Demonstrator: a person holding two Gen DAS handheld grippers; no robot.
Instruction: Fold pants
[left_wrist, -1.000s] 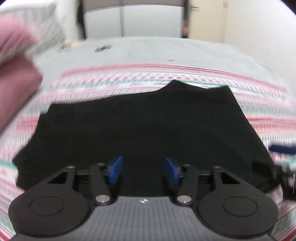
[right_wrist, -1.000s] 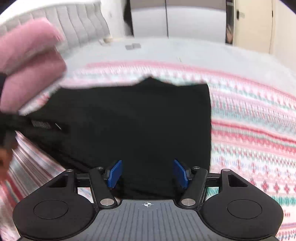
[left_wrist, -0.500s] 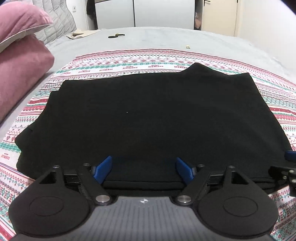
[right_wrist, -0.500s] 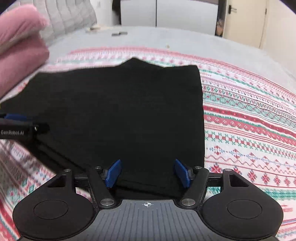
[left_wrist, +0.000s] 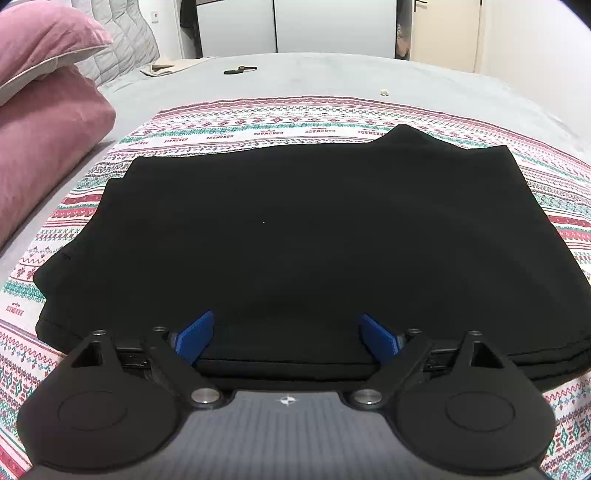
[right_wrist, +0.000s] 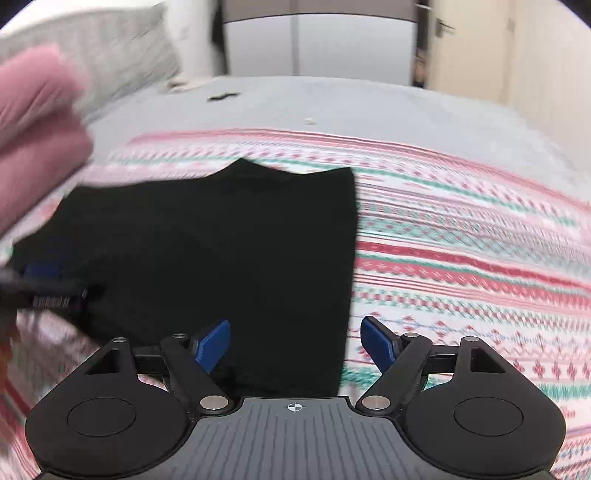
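Pants (left_wrist: 295, 236) folded flat on patterned blanket (left_wrist: 258, 122), just ahead of left hand-held gripper (left_wrist: 286, 334), jaws spread, empty. Right hand-held gripper (right_wrist: 295, 341) spread at pants' right edge. Judged: between folds; next, pinch near hem.

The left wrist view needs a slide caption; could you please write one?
Open left tongs poised at the near edge of folded black pants lying on a patterned blanket.

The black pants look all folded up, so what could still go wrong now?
1. The left gripper sits open at the near edge of the black pants; a careless nudge could push the stacked layers apart.
2. The right gripper straddles the pants' right edge, and that view is blurred by motion, so a finger might snag the cloth.
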